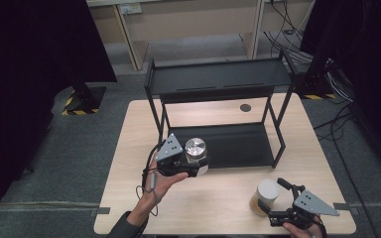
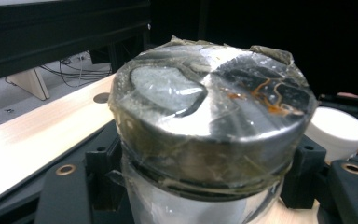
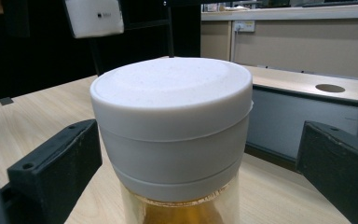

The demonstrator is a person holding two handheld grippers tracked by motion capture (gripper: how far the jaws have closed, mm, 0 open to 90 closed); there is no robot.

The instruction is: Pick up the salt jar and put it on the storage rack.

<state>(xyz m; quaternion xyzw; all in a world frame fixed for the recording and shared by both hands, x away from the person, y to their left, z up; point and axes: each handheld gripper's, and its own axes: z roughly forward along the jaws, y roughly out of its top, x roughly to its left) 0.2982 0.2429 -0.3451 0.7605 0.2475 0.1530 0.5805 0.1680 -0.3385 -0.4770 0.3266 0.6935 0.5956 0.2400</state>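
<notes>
A clear jar with a taped silver metal lid (image 1: pixel 196 147) (image 2: pixel 214 107) sits in my left gripper (image 1: pixel 194 162) (image 2: pixel 200 186), whose jaws are shut against its sides. It is at the front left edge of the lower shelf of a black two-tier rack (image 1: pixel 243 146); I cannot tell whether it rests on it. A jar with a white lid and amber contents (image 1: pixel 266 193) (image 3: pixel 172 116) stands on the wooden table (image 1: pixel 213 198) near the front right. My right gripper (image 1: pixel 274 197) (image 3: pixel 191 172) is open, one jaw on each side of this jar with gaps.
The rack's top shelf (image 1: pixel 218 77) spans the back of the table. A round hole (image 1: pixel 245 107) lies in the tabletop behind the rack. Cables (image 1: pixel 337 84) trail on the floor at right. Pale wooden furniture (image 1: pixel 188 25) stands beyond the table.
</notes>
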